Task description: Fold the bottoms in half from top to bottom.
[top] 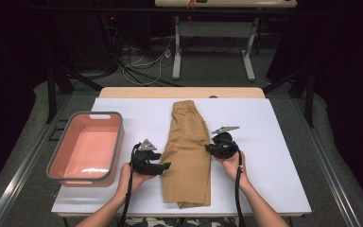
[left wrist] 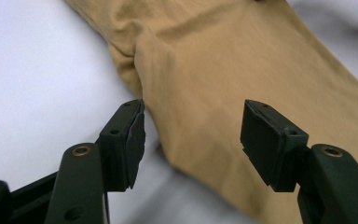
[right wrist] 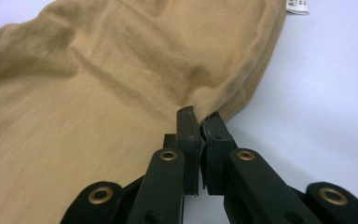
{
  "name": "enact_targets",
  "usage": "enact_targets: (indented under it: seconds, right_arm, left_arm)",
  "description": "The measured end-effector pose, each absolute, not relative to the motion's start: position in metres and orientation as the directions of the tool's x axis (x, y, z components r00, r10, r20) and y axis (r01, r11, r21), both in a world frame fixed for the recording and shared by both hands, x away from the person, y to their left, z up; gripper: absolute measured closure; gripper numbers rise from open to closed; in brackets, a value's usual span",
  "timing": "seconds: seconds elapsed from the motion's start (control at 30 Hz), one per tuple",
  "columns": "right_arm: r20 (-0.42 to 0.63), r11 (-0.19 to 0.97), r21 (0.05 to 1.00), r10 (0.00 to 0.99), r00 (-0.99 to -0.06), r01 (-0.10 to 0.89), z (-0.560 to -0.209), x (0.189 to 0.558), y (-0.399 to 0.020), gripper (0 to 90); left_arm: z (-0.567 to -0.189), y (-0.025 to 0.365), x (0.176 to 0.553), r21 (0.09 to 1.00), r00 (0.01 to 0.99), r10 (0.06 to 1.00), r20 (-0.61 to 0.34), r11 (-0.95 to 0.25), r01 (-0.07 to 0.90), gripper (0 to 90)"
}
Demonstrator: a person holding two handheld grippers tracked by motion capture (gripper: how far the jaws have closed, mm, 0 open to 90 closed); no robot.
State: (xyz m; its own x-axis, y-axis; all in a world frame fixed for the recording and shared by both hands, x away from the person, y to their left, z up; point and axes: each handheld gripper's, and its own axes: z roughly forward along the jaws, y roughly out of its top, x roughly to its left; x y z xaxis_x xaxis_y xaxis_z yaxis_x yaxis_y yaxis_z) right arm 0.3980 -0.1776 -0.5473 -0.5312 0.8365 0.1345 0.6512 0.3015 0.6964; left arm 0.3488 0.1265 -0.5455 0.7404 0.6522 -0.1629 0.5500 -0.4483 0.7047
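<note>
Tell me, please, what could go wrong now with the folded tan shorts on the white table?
The right hand-held gripper pinches only the edge of the tan shorts, so a pull may undo the fold. The left hand-held gripper stands open at the other edge, so the shorts may slide sideways on the white table.

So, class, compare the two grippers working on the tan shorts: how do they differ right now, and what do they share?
The left gripper is open, its fingers apart with the shorts' edge between them, unpinched; the right gripper is shut on the shorts, pinching the edge. The left works the shorts' left side, the right the opposite side. Both are black and hand-held.
</note>
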Motion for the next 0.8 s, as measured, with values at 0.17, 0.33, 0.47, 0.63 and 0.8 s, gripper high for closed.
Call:
enact_targets:
  seconds: [0.17,0.33,0.47,0.63,0.8]
  right_arm:
    - [0.133,0.296,0.699,0.84,-0.526,0.65,-0.548,0.399,-0.182,87.7]
    - [0.131,0.298,0.7,0.84,-0.526,0.65,-0.548,0.398,-0.181,87.1]
    - [0.131,0.296,0.698,0.842,-0.523,0.652,-0.548,0.398,-0.182,85.6]
    - [0.129,0.294,0.7,0.844,-0.52,0.651,-0.549,0.398,-0.181,83.6]
    - [0.129,0.294,0.702,0.843,-0.521,0.649,-0.547,0.397,-0.181,84.0]
  left_arm:
    - [-0.546,0.13,0.335,0.691,0.746,0.66,-0.09,-0.498,0.524,46.2]
    - [-0.548,0.135,0.326,0.679,0.744,0.663,-0.078,-0.511,0.526,49.5]
    - [-0.549,0.137,0.32,0.679,0.763,0.621,-0.18,-0.483,0.553,41.4]
    - [-0.553,0.126,0.315,0.677,0.795,0.571,-0.205,-0.504,0.537,49.3]
    - [-0.558,0.116,0.312,0.68,0.812,0.555,-0.182,-0.525,0.512,69.8]
